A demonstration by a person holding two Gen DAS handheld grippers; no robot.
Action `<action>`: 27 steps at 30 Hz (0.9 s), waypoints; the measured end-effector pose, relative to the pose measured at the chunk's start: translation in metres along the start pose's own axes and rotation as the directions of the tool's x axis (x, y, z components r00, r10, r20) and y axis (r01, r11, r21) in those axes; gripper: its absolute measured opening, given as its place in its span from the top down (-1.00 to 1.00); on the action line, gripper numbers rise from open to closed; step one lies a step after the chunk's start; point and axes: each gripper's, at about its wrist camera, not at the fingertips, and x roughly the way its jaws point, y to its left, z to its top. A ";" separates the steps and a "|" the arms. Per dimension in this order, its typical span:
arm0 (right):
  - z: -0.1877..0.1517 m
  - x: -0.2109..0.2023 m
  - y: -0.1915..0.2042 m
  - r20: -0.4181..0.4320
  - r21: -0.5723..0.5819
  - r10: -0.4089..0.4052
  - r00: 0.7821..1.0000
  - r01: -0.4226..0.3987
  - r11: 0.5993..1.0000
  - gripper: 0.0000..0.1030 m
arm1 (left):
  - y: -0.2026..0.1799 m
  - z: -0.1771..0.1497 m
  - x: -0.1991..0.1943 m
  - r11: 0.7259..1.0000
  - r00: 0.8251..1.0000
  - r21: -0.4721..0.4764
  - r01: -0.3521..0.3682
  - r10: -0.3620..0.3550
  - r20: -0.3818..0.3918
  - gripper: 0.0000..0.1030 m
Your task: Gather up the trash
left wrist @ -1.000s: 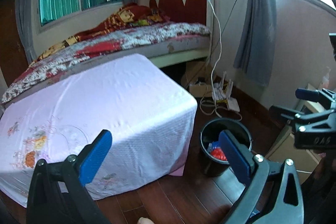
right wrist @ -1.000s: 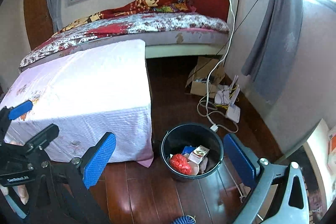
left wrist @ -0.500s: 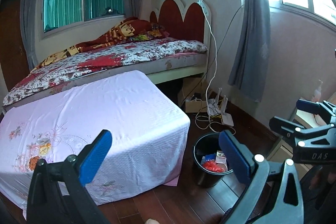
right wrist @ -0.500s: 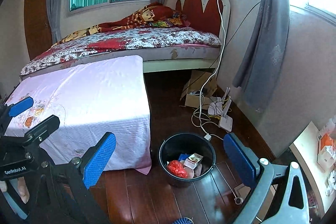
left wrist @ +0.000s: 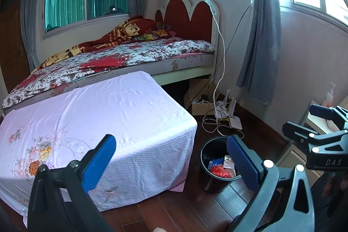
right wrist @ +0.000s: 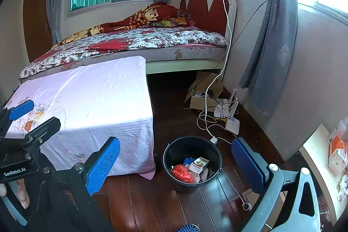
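A black bucket [right wrist: 192, 163] is standing on the dark wooden floor [right wrist: 152, 206], just beside the near corner of a low table draped in a pink flowered cloth [left wrist: 97, 119]. Inside the bucket, a red crumpled bag [right wrist: 182, 173] is lying against a small printed carton [right wrist: 199, 164], with a blue wrapper [right wrist: 188, 161] showing behind them and something pale under the carton that is too small to make out. The left gripper [left wrist: 169, 163] is hanging above the floor with its blue-padded fingers [left wrist: 99, 163] spread wide and nothing between them; the bucket is showing partly behind its right-hand finger. The right gripper [right wrist: 174, 169] is likewise gaping wide and carrying nothing, its view looking down so that the bucket is sitting between its two fingers [right wrist: 102, 165]. Each gripper is appearing at the edge of the other's view, well apart from the bucket. Beyond the bucket, a tangle of white cables [right wrist: 208, 121] and a white router [right wrist: 232, 123] are lying on the floor next to an open cardboard box [right wrist: 200, 99]. Behind the table, a bed [left wrist: 121, 58] with a flowered cover and a red headboard is standing against the wall. To the right of the bucket, a pale counter [right wrist: 317, 158] is holding some orange and white packets [right wrist: 338, 151].
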 end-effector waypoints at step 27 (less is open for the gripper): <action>0.000 0.000 0.001 -0.005 -0.001 -0.003 1.000 0.003 1.000 -1.00 | -0.004 0.007 -0.002 1.000 1.000 0.004 -0.007 0.007 0.002 -0.99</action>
